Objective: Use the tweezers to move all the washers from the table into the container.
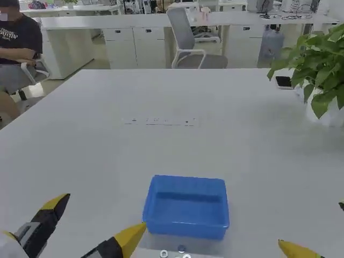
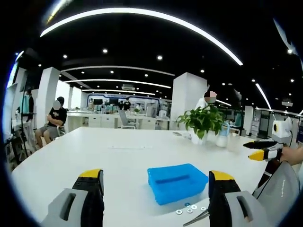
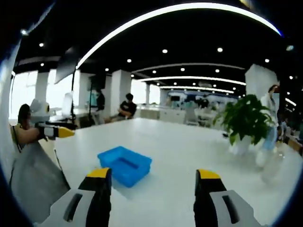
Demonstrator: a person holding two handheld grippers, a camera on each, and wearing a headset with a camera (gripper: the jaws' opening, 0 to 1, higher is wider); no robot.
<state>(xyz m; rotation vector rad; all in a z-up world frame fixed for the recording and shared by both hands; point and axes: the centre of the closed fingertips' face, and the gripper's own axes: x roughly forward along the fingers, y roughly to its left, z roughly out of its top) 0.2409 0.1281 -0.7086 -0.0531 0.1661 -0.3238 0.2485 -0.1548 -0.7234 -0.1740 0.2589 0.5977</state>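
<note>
Washers (image 1: 181,250): a small cluster lying flat on the table (image 1: 161,118), just in front of the container's near side and apart from it, at the bottom edge of the head view. The left gripper view shows several silvery ones and a bluish one.
Tweezers (image 2: 196,218): on the table just beside the washers, with the tip toward them. The rest is hidden behind the left gripper's right-hand jaw. Nothing holds them.
Container (image 1: 186,207): a blue tray, upright with its top open, near the table's front edge.
Left gripper (image 1: 94,217): low at the container's left, jaws spread wide with nothing between them. Its own view looks along the table at the container.
Right gripper (image 1: 310,224): at the container's right and well apart from it, jaws also parted and holding nothing.
Plant (image 1: 317,64): in a white pot at the table's far right.
Phone (image 1: 284,81): dark, flat on the table just beside the plant.
Chair (image 1: 185,43): grey, beyond the table's far edge.
Person (image 1: 16,48): seated, in a dark shirt, off the far left corner.
</note>
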